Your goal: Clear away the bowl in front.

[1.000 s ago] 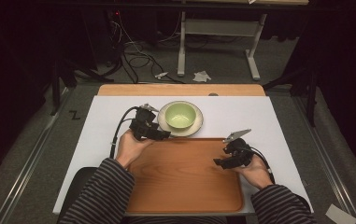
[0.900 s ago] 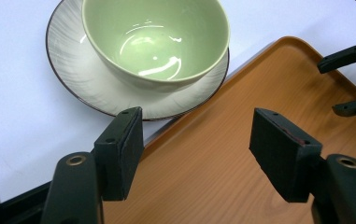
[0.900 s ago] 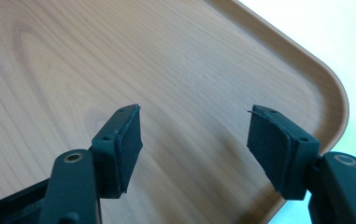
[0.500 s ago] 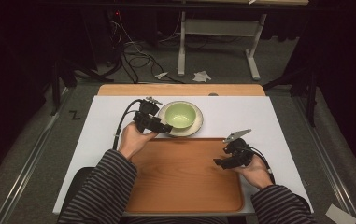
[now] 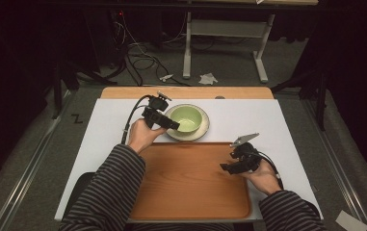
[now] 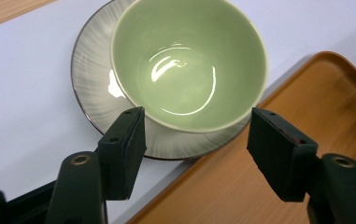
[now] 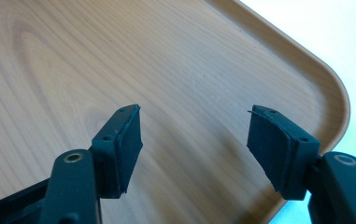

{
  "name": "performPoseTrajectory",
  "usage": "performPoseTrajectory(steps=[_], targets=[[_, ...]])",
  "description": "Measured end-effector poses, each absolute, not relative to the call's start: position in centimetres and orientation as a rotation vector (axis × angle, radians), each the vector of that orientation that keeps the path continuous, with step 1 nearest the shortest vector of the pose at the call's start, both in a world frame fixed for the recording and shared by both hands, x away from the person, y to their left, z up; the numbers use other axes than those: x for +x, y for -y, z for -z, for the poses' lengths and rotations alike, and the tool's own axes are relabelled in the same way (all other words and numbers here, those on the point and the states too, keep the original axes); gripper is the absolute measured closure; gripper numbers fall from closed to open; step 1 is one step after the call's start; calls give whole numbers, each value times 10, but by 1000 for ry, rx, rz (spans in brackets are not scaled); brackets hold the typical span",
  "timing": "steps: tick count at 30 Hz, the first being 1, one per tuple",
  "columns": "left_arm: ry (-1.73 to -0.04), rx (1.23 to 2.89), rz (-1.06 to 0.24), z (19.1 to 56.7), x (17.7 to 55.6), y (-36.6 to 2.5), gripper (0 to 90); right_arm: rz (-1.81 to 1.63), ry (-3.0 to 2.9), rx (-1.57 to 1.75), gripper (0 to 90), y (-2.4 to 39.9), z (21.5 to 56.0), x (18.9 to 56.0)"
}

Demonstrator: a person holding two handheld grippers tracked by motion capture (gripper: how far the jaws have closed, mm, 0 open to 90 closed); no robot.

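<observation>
Item: green bowl (image 6: 188, 63) — glazed ceramic, seated on a grey ribbed saucer (image 6: 93, 77), on the white table cover (image 5: 109, 130) just beyond the wooden tray (image 5: 186, 185).

My left gripper (image 6: 196, 140): jaws spread wide, straddling the bowl's near rim, not touching.

My right gripper (image 7: 194, 144): jaws wide, holding nothing, low over the tray.

Handling, by my judgement — rigid, fairly heavy, glossy and slippery, chips easily. Pinch the rim wall, one pad inside, one outside; the saucer may lift separately.
</observation>
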State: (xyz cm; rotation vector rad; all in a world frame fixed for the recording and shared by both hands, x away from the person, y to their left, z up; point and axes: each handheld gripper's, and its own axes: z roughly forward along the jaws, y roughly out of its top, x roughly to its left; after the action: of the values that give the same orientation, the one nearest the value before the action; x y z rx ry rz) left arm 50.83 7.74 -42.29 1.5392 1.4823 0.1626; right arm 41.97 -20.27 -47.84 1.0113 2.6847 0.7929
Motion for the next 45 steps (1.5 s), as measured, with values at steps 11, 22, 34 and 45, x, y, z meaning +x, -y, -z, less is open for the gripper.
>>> performPoseTrajectory(steps=[11,22,34,45], targets=[[-1547,1546,-164,424,532,-71,383,-791,-2688,1011,367,202,479,419],[-1609,1577,-193,434,554,-65,403,-789,-2688,1003,367,202,478,419],[-1684,1575,-169,452,569,-66,504,-788,-2696,993,367,201,479,419],[-1714,1560,-143,462,578,-66,642,-782,-2696,992,367,201,479,418]])
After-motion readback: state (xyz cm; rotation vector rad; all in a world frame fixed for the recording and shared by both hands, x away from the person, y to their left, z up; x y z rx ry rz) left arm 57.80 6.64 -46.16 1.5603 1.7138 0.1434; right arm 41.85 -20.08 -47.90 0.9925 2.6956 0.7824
